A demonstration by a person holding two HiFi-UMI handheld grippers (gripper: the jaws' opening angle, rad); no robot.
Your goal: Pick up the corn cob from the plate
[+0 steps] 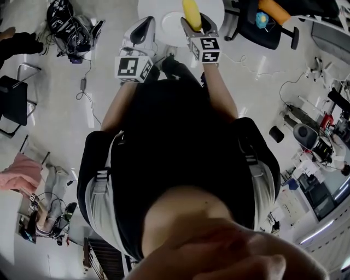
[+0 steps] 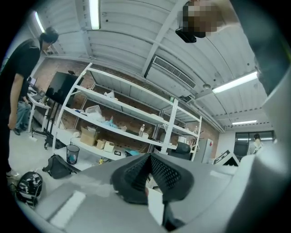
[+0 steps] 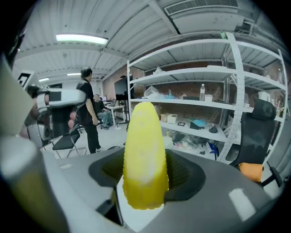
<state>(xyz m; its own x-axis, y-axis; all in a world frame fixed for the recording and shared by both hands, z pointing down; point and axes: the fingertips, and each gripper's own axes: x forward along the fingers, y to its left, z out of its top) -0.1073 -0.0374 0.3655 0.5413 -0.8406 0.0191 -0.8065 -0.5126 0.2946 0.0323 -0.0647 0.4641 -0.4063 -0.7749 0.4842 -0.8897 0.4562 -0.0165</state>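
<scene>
The yellow corn cob (image 1: 191, 13) stands upright between the jaws of my right gripper (image 1: 193, 23), which is shut on it and held up above the white plate (image 1: 169, 27). In the right gripper view the corn cob (image 3: 144, 154) fills the middle, and the black pads (image 3: 184, 175) press on its sides. My left gripper (image 1: 145, 24) is beside it on the left, held level, with nothing in it. In the left gripper view the left gripper (image 2: 148, 160) has its black pads meeting at the tips.
The plate lies on a round white table (image 1: 149, 7). An office chair (image 1: 262, 24) stands to its right. A black folding chair (image 1: 13, 101) and cables (image 1: 71, 30) are on the floor at left. White shelving (image 2: 127, 120) and a standing person (image 3: 87, 109) are further off.
</scene>
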